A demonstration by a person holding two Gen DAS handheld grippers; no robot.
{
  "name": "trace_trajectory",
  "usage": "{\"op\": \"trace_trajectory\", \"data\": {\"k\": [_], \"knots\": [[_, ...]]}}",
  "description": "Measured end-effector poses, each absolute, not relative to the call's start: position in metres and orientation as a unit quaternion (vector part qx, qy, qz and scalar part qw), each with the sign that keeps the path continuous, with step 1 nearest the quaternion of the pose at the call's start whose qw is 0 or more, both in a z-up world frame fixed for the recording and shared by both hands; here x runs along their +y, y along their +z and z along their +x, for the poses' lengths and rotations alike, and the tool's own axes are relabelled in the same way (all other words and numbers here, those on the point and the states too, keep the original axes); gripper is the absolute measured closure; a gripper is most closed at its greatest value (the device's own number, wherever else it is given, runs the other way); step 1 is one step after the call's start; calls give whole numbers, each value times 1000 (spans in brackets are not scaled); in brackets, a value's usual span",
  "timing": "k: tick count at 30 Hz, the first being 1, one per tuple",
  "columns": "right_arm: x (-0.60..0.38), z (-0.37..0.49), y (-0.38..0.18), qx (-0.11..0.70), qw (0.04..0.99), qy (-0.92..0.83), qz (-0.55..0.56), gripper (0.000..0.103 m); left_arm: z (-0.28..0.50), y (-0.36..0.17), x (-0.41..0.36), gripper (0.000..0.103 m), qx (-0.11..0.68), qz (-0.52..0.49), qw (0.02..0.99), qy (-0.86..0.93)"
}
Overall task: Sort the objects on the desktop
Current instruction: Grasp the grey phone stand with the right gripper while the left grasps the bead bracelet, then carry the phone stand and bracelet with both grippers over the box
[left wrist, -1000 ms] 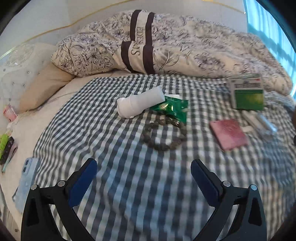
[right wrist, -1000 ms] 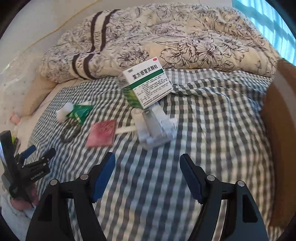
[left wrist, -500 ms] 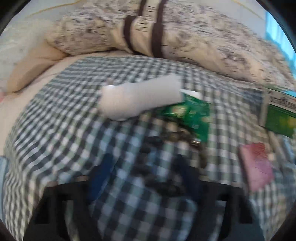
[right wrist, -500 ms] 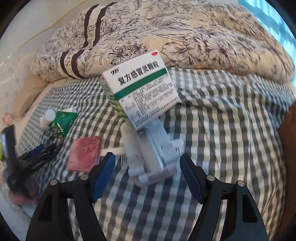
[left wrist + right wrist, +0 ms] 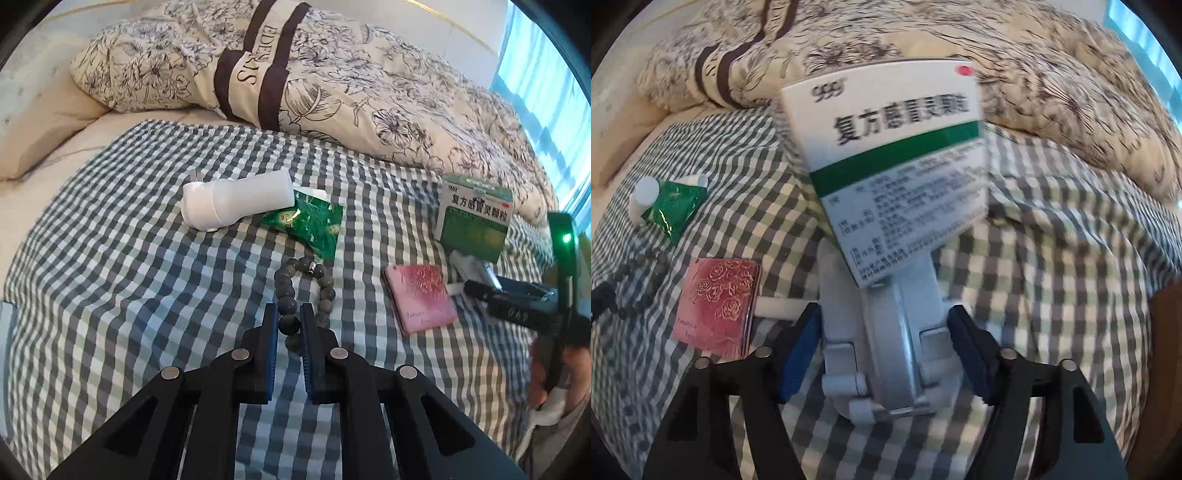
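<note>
Soft checked cloth (image 5: pixel 147 288) was spread over the bed, and it looked matt and a little wrinkled. The flowered quilt (image 5: pixel 369 103) was made of soft cloth too. The green packet (image 5: pixel 306 223) was made of shiny foil. The bead bracelet (image 5: pixel 295 288) looked dull and smooth. The medicine box (image 5: pixel 897 166) was made of smooth card. The pink box (image 5: pixel 720 302) looked glossy. The grey holder (image 5: pixel 890 350) was made of smooth plastic.

Sachet (image 5: pixel 306 224) between charger (image 5: pixel 236 203) and bracelet (image 5: pixel 303 291)
</note>
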State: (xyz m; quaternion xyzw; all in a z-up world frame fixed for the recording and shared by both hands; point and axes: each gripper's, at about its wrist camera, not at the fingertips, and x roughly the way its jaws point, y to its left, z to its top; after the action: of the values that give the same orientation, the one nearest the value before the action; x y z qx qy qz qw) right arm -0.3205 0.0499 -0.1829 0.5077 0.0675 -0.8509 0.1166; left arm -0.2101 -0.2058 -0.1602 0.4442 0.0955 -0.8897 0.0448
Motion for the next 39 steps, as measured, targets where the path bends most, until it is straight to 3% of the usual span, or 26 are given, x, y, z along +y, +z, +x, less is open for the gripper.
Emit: {"op": "trace_trajectory", "data": {"k": [6,22,33,39], "knots": [[88,-266,-160,2,141,-856,498,37,-196,-140,-192,92,75,435,42,-896],[131,-177,-98,-46,153,-872,462,37,-137,-51,-96,92,34,385,-60,-920],[250,-134,-27,-67,93,-899,423,37,-120,4,71,92,-39,353,-224,-907],[346,-119,9,-81,9,-917,390,36,-113,38,169,92,-83,325,-292,-896]]}}
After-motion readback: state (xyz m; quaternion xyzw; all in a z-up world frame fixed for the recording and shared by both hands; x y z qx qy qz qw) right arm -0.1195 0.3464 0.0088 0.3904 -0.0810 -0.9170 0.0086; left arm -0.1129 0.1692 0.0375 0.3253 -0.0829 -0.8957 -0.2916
